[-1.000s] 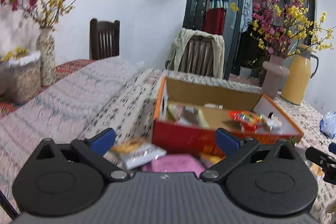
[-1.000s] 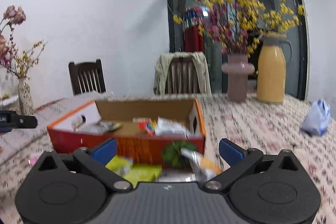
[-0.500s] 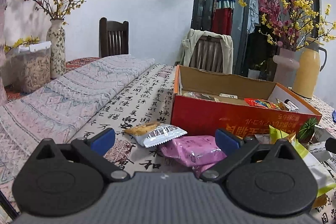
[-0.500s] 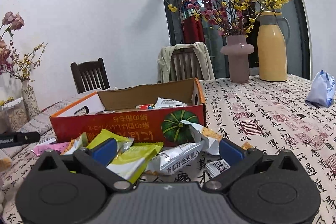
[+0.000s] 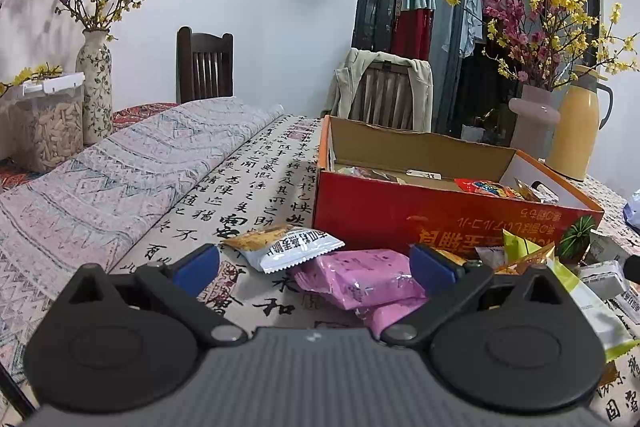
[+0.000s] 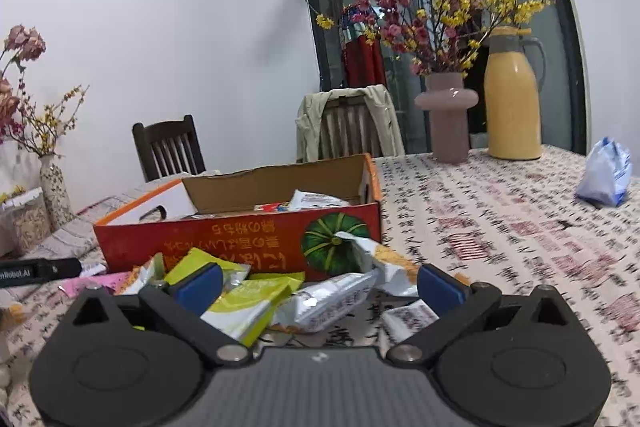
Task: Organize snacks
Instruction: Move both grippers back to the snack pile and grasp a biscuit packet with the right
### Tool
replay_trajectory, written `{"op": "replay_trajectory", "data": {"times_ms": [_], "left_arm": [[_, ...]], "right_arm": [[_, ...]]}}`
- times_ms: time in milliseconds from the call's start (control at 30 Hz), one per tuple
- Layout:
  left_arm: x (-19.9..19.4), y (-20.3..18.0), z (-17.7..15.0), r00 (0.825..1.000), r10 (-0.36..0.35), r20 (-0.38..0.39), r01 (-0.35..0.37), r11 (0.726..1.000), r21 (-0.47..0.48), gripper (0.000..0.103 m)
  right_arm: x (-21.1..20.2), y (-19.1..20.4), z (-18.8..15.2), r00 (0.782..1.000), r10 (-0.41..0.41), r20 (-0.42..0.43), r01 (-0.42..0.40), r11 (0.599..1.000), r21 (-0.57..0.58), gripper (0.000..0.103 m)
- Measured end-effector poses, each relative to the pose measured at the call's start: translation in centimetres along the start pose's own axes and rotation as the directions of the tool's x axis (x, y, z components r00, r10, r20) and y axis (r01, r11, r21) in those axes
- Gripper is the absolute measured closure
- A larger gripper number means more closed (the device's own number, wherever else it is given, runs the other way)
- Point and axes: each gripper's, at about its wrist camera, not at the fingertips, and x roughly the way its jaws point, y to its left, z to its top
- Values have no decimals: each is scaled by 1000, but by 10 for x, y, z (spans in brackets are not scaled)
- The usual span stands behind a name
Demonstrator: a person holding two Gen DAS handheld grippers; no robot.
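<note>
Your left gripper [image 5: 314, 265] is spread wide and grips nothing. Between its blue fingertips lie a pink snack packet [image 5: 360, 277] and, just beyond it, a white-and-orange wafer packet [image 5: 286, 245]; the wafer packet's long axis runs crosswise to your fingers, its orange end toward your left fingertip. The pink packet lies flat, also crosswise, reaching toward your right fingertip.

Your right gripper [image 6: 318, 287] is likewise spread wide and empty. Ahead of it, between the fingertips, sits a loose heap: a yellow-green packet [image 6: 250, 301] angled toward your left fingertip and a silver-white packet [image 6: 332, 297] slanting up toward the right, touching each other.

Straight ahead of both tools stands the open red cardboard box [image 6: 240, 237], its long side facing you, printing upside down, a pumpkin picture at its right end. A few snacks [image 5: 486, 188] already lie inside.

Both grippers are held low and roughly level, pointing across the table. The tablecloth [image 6: 500, 227] carries calligraphy print. Farther off to the right stand a pink vase [image 6: 448, 117] of blossom branches and a yellow thermos jug [image 6: 510, 95]; two wooden chairs back against a white wall.
</note>
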Motion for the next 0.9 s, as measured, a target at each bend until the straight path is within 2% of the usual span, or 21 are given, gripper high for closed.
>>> {"op": "replay_trajectory", "data": {"times_ms": [133,333,600,700,733,800,900], "left_arm": [[1,1,0,1000,-8,-5,8,1000,-7,0],[1,1,0,1000,-5,-6,5,1000,-8,0],[1,1,0,1000,4,-10,-4,1000,-10,0],[1,1,0,1000,2,-10,-2,1000,-11,0],[1,1,0,1000,2,-10,-2,1000,-11,0],[1,1,0,1000,0,-11,0,1000,-13,0],[1,2,-1,1000,-2,-12,2,1000,-14,0]], "right_arm": [[-9,-17,4,997,-71,-7,71,997,-31,0],[-4,-43,12,986,-123,-111,104,981,-165,0],[43,-49,18,944,-147,-296,76,968,-240,0],[58,-53,18,932,-138,-335,65,973,-219,9],[60,-55,18,930,-127,-345,56,976,-208,16],[61,-56,18,933,-91,-349,27,983,-183,23],[58,-53,16,937,-79,-339,15,982,-188,32]]}}
